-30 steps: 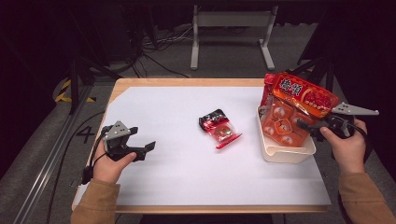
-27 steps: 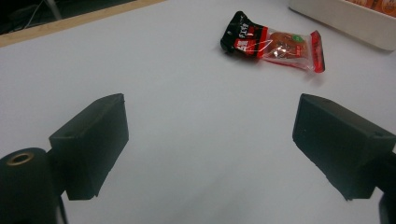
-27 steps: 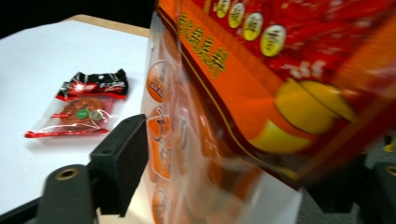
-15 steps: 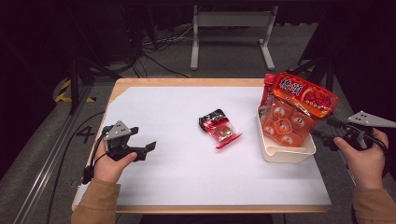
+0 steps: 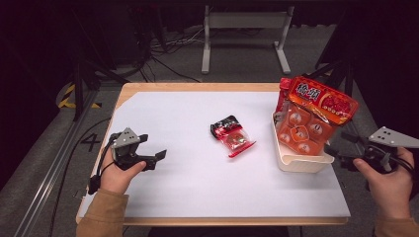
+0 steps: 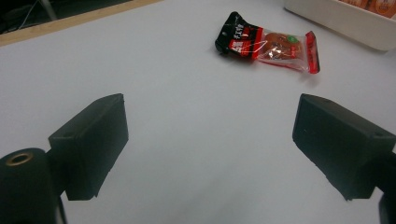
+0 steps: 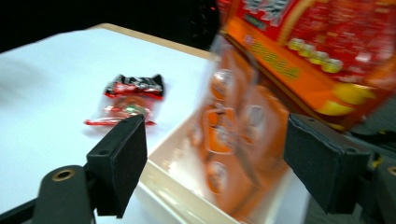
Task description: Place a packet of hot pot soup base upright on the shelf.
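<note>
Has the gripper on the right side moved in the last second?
Yes. The right gripper has pulled back from the white tray, off the table's right edge. It held the orange snack bag before; now its jaws are open.

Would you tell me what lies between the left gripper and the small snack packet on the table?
Nothing: in the left gripper view, only bare white table stretches from the open left gripper to the small snack packet.

The big red-orange snack bag (image 5: 321, 101) leans tilted in the cream bin (image 5: 301, 160) at my table's right edge, propped on a clear pack of orange rounds (image 5: 296, 131). A small black-and-red packet (image 5: 232, 136) lies flat mid-table, well apart from the bin.
</note>
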### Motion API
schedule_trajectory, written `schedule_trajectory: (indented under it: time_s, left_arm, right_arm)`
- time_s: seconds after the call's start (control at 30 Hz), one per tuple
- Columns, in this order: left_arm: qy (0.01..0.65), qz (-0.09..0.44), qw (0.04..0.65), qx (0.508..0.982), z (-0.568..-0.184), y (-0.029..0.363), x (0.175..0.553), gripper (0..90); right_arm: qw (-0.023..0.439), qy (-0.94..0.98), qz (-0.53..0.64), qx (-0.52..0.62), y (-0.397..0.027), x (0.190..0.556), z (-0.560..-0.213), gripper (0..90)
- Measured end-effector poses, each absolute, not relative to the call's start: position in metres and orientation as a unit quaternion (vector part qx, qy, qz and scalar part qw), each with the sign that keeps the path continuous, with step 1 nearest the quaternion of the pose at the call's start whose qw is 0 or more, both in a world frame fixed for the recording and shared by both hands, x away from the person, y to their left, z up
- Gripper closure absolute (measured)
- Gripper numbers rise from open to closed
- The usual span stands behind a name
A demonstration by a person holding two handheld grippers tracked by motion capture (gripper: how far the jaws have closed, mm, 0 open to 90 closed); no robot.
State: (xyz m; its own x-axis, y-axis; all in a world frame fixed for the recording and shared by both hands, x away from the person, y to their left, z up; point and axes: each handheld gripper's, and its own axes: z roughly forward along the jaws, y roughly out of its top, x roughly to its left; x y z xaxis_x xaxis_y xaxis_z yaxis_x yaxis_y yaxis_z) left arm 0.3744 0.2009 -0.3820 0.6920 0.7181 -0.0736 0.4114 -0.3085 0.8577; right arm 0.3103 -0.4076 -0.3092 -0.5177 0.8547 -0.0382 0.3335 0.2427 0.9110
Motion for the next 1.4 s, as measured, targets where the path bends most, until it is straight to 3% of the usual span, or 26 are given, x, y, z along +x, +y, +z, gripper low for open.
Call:
schedule_trajectory:
  time_s: [0.3, 1.4]
  left_arm:
    - [0.358, 0.163, 0.469, 0.79, -0.382, 0.201, 0.374, 11.2]
    - [0.369, 0.139, 0.513, 0.762, -0.383, 0.159, 0.402, 14.1]
  right_arm:
    - [0.263, 0.749, 0.496, 0.353, -0.373, 0.302, -0.32, 22.5]
    - [0.22, 0.768, 0.532, 0.28, -0.327, 0.294, -0.347, 21.5]
